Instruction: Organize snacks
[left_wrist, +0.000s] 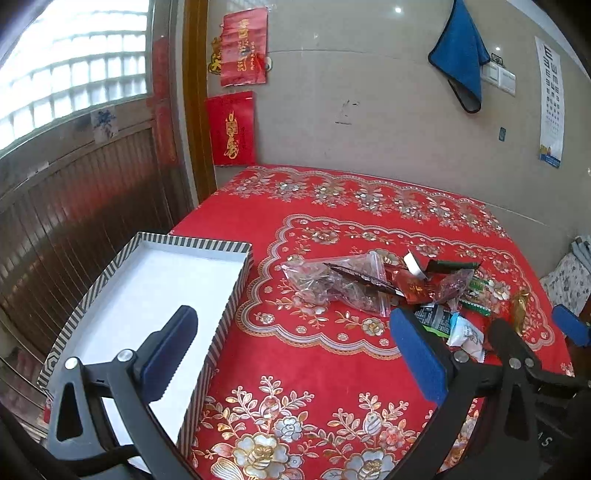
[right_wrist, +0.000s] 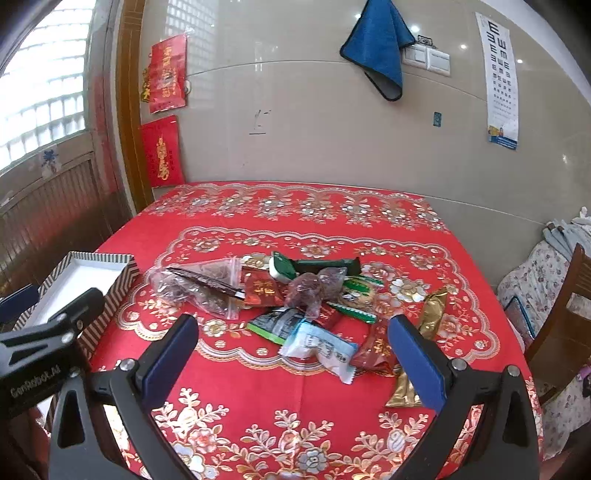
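Note:
A pile of snack packets (right_wrist: 295, 295) lies mid-table on the red floral cloth; it also shows in the left wrist view (left_wrist: 388, 288). It holds a clear zip bag (right_wrist: 199, 284), a red packet (right_wrist: 260, 290), a white-blue packet (right_wrist: 321, 349) and a gold packet (right_wrist: 432, 314). An empty striped box with a white inside (left_wrist: 147, 295) stands at the table's left edge, also seen in the right wrist view (right_wrist: 85, 273). My left gripper (left_wrist: 291, 350) is open and empty beside the box. My right gripper (right_wrist: 291, 354) is open and empty, just short of the pile.
The table (right_wrist: 295, 210) stands against a tiled wall with red hangings and a blue towel (right_wrist: 380, 48). A wooden door panel (left_wrist: 74, 206) is at the left. A wooden chair (right_wrist: 569, 310) and floral bedding are at the right.

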